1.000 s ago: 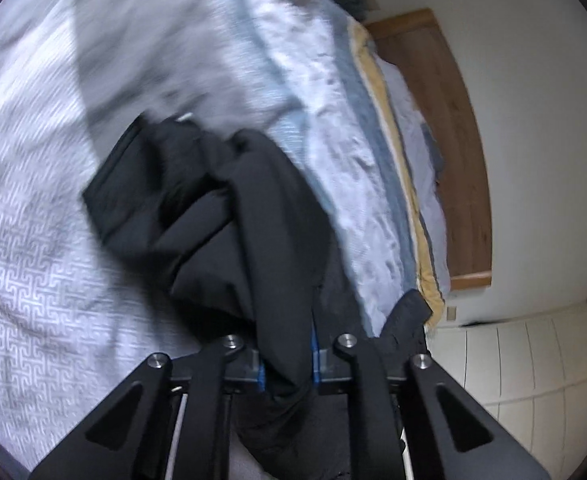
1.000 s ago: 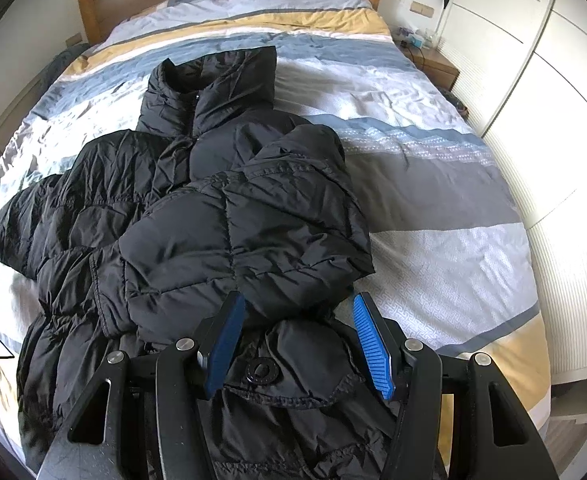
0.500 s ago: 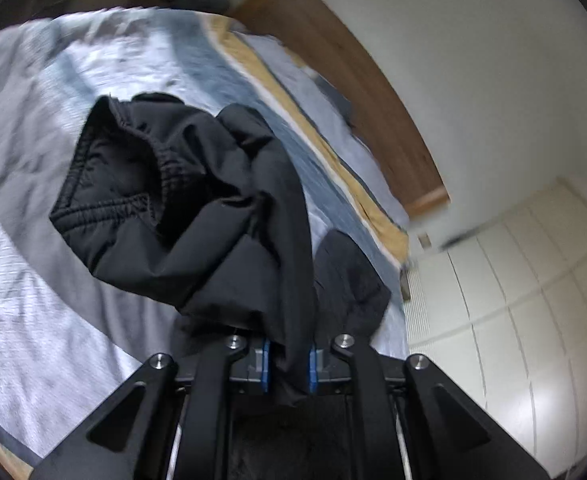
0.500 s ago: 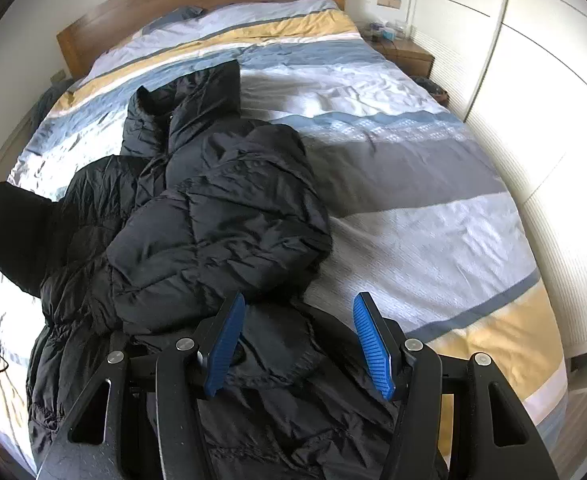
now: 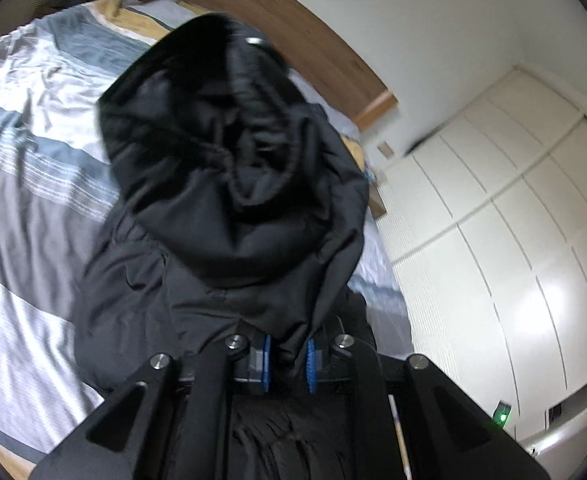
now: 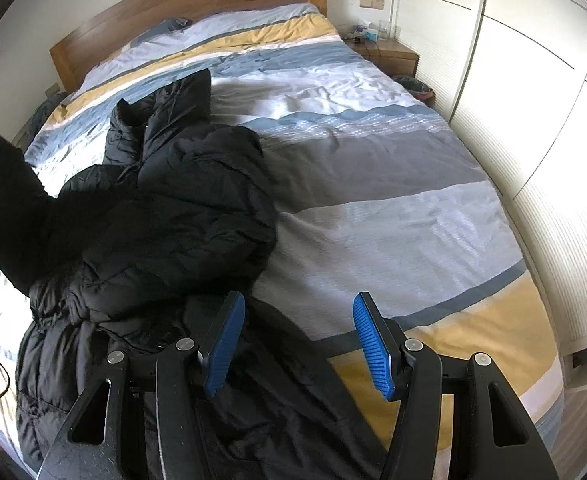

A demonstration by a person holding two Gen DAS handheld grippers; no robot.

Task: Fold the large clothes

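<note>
Fingers first: your left gripper (image 5: pixel 287 354) is clamped on a fold of the black jacket's sleeve (image 5: pixel 233 168), its 2 blue pads pinching the fabric, while your right gripper (image 6: pixel 293 344) hangs with its jaws about half apart and nothing between them.

Compared with a second ago, you have swung the sleeve up off the striped duvet (image 6: pixel 373 184) and rolled the wrist, so the elastic cuff now dangles in front of the left camera instead of lying on the bed. From the right camera the lifted sleeve shows as a dark shape at the far left (partly cut by the frame edge), and the puffer jacket (image 6: pixel 165 224) lies bunched on the left half of the bed, its collar toward the headboard (image 6: pixel 181 12).

You are likely mid-fold, carrying this sleeve across the body. Your right gripper has drifted sideways above the hem, free to pin or smooth it.
</note>
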